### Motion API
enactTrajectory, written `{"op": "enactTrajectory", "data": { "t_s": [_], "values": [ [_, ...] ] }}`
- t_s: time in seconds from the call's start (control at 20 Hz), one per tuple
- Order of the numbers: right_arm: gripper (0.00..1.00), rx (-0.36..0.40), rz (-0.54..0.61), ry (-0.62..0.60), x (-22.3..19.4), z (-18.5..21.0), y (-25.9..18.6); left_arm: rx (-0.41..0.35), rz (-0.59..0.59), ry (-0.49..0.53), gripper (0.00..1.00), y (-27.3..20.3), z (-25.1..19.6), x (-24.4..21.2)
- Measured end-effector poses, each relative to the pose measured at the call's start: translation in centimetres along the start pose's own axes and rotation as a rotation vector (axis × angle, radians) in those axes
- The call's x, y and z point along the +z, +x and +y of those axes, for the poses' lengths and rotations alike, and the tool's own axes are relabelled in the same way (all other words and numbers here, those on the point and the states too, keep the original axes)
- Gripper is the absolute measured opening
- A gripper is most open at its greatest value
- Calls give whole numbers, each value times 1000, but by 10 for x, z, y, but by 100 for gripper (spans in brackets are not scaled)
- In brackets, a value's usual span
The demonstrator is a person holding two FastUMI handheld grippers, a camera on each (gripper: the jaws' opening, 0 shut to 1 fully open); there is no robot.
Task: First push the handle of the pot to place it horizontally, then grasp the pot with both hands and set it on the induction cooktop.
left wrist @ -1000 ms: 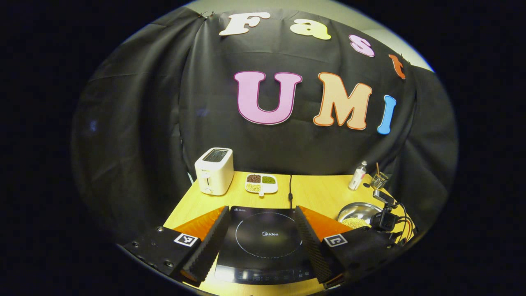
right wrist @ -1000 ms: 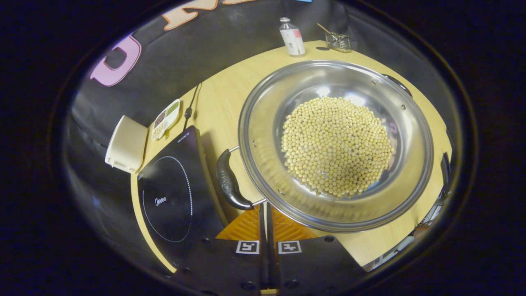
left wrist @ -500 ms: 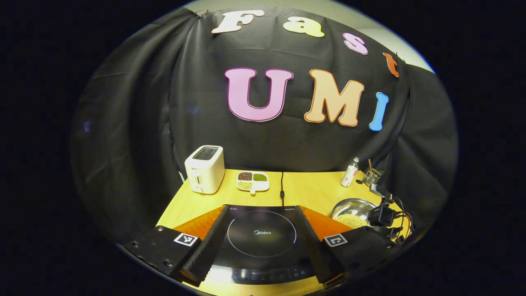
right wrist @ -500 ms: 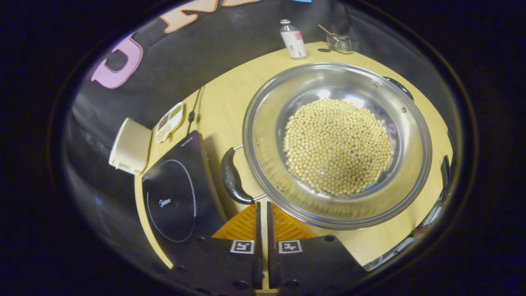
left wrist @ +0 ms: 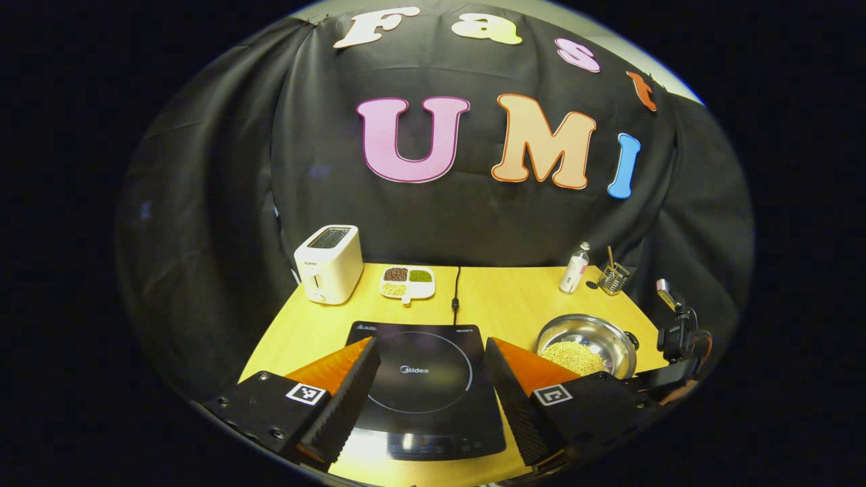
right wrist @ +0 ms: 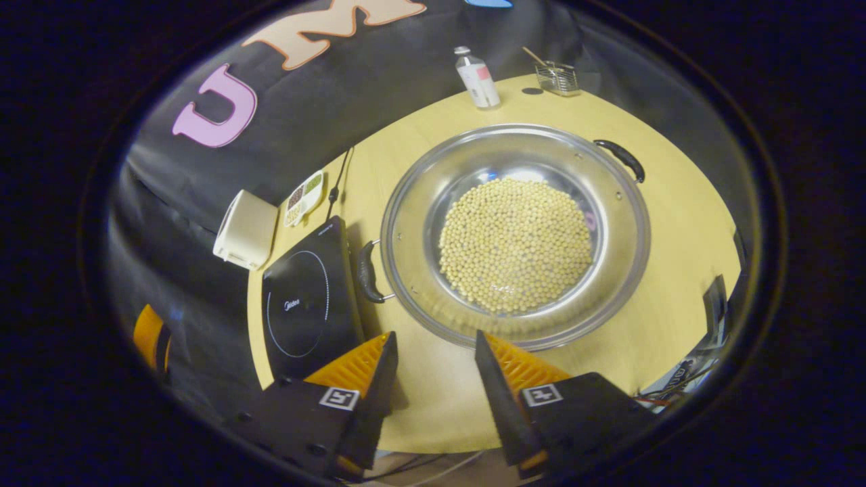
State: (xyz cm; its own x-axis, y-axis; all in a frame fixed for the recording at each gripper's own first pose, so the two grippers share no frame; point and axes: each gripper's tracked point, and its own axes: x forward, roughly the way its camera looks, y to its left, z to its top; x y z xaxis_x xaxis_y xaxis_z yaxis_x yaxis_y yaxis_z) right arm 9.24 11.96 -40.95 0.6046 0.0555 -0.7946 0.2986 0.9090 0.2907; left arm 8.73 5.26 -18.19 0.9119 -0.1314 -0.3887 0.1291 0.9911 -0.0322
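The steel pot (right wrist: 514,233) holds yellow beans and stands on the wooden table (right wrist: 676,223), right of the black induction cooktop (right wrist: 308,301). One black handle (right wrist: 367,270) faces the cooktop; the other handle (right wrist: 621,157) is on the far right rim. My right gripper (right wrist: 435,341) is open just short of the pot's near rim, touching nothing. In the left gripper view my left gripper (left wrist: 431,348) is open above the cooktop's (left wrist: 419,385) near half, and the pot (left wrist: 587,345) lies to its right.
Along the back of the table stand a white toaster (left wrist: 328,264), a divided dish of beans (left wrist: 406,283), a small bottle (left wrist: 574,269) and a glass cup (left wrist: 612,277). The cooktop's cord (left wrist: 456,291) runs to the back edge.
My right gripper has gone from shut to open and drawn back from the pot's near handle. The left gripper has pulled back, so the cooktop sits farther off.
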Motion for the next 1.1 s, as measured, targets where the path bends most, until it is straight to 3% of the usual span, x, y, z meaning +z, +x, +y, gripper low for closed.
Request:
{"op": "enactTrajectory", "data": {
  "t_s": [0.1, 0.15, 0.2, 0.25, 0.3, 0.4, 0.45, 0.55, 0.65, 0.7, 0.8, 0.85, 0.9, 0.95, 1.0, 1.05, 1.1],
  "values": [
    [82, 2, 13, -29, 6, -24, -12, 1, 24, -25, 96, 5, -17, -4],
    [100, -4, 14, -51, 12, -36, -17, 6, 39, -35, 96, 8, -24, -8],
    [94, -11, 14, -72, 18, -49, -21, 12, 57, -41, 96, 11, -30, -13],
    [100, -20, 13, -91, 25, -60, -26, 17, 73, -44, 96, 15, -37, -15],
    [94, -34, 11, -108, 33, -73, -28, 20, 88, -45, 96, 20, -43, -17],
    [100, -49, 7, -139, 53, -95, -34, 9, 117, -56, 96, 29, -58, -21],
    [94, -47, 6, -145, 63, -101, -36, 1, 132, -60, 96, 33, -66, -23],
    [100, -22, 15, -140, 84, -111, -41, -21, 163, -66, 96, 43, -82, -27],
    [94, 0, 21, -134, 107, -121, -41, -50, 192, -72, 96, 54, -100, -31],
    [100, 2, 23, -133, 119, -128, -41, -63, 211, -72, 96, 59, -107, -33],
    [94, -8, 20, -142, 142, -144, -35, -84, 253, -67, 96, 71, -119, -41],
    [100, -21, 7, -153, 156, -153, -31, -92, 276, -69, 96, 79, -124, -46],
    [94, -30, 1, -164, 167, -159, -27, -102, 303, -71, 96, 86, -128, -51],
    [94, -33, -2, -171, 179, -163, -23, -106, 334, -74, 96, 92, -131, -59],
    [100, -34, -3, -172, 191, -166, -18, -104, 373, -76, 96, 98, -133, -67],
    [94, -30, 1, -172, 197, -168, -12, -108, 408, -77, 96, 104, -134, -74],
    [94, -27, 8, -173, 202, -171, -4, -111, 437, -85, 96, 110, -138, -82]
  ]
}}
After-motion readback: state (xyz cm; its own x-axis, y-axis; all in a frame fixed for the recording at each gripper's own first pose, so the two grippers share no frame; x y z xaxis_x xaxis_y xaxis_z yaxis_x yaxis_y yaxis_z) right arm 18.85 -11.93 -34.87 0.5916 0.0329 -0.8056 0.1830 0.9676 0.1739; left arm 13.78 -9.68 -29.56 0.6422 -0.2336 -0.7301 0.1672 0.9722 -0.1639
